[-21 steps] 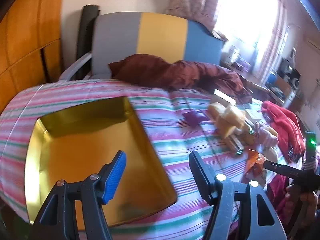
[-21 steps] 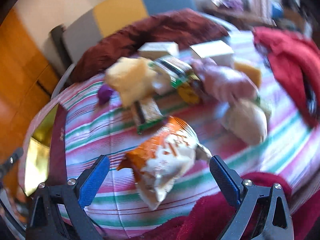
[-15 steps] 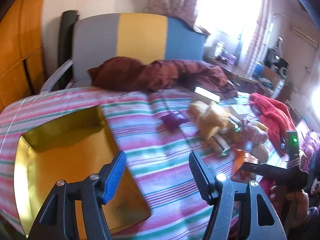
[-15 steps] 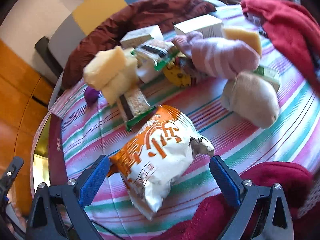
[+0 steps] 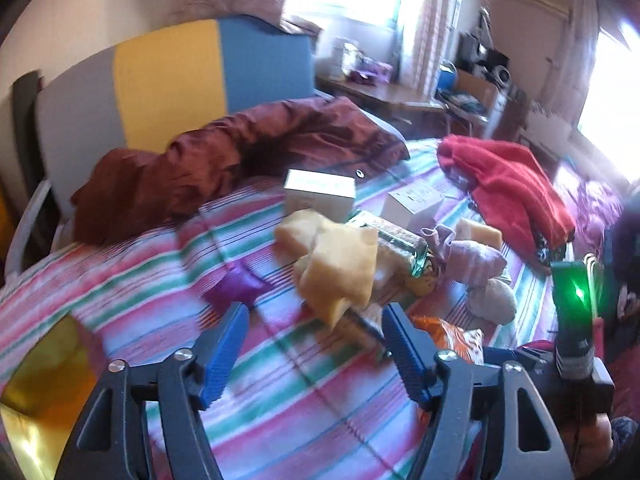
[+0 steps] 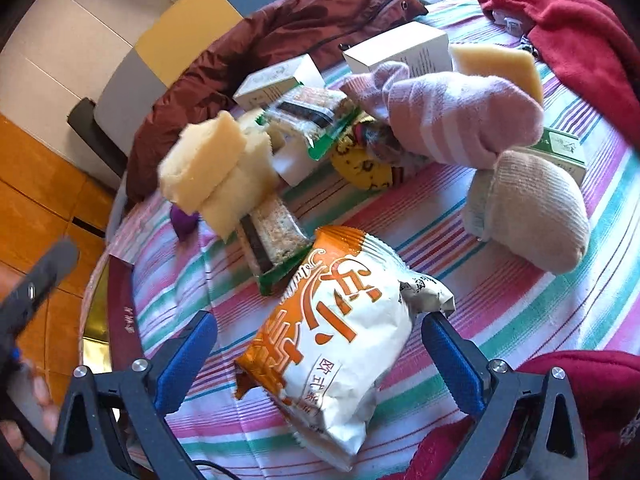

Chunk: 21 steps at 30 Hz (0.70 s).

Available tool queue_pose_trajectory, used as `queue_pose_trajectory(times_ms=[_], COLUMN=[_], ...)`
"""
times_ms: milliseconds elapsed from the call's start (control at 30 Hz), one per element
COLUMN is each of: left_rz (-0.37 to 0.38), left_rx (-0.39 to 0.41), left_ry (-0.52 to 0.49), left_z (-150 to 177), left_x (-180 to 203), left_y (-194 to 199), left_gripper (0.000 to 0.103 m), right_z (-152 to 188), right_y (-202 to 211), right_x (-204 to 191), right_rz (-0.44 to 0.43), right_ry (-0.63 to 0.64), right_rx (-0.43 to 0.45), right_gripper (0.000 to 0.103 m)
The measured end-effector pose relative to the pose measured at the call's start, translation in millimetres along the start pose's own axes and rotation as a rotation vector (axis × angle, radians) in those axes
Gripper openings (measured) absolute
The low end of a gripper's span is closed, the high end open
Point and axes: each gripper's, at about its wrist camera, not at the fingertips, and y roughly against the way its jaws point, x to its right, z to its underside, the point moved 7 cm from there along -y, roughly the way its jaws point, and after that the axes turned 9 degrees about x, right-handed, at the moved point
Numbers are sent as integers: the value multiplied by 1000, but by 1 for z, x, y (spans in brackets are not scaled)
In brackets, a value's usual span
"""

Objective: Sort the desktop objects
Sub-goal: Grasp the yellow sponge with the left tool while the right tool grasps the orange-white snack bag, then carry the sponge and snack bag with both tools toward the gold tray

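A pile of objects lies on a striped cloth. An orange-and-white snack bag lies between the open jaws of my right gripper, which does not grip it. Behind it are a green cereal bar, yellow sponges, a pink sock, a beige sock and white boxes. My left gripper is open and empty, above the cloth, facing the sponges. A gold tray sits at the lower left.
A maroon jacket lies at the back of the table before a grey, yellow and blue chair. A red garment lies at the right. A small purple packet lies left of the pile.
My left gripper has swung right, from over the gold tray to facing the pile. My right gripper has closed in on the snack bag, which now lies between its jaws.
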Motion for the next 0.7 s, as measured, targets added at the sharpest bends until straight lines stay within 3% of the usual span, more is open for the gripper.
queue_pose_trajectory(times_ms=[233,500,600,633,700], left_rz=[15,-15,2,17,34], left_rx=[-22,-59,-71,-71,-78], left_ry=[-85,-170,-162,-145,-118], left_z=[-15,-18,-17,-16,-14], left_x=[16,21,20,19,17], left_y=[-44,-84,-90,-91,-91], left_gripper=[80,80,68,57,55], right_z=[-6,-14,-15,-15,-15], right_y=[-12,-18,-20,-21,-21], right_x=[6,5,7,6,6], right_rz=[8,68,78,84,94], right_ry=[-20,72,94,103,128], right_rx=[-9,-1,4,5,10], right_gripper=[101,78,74,72,69])
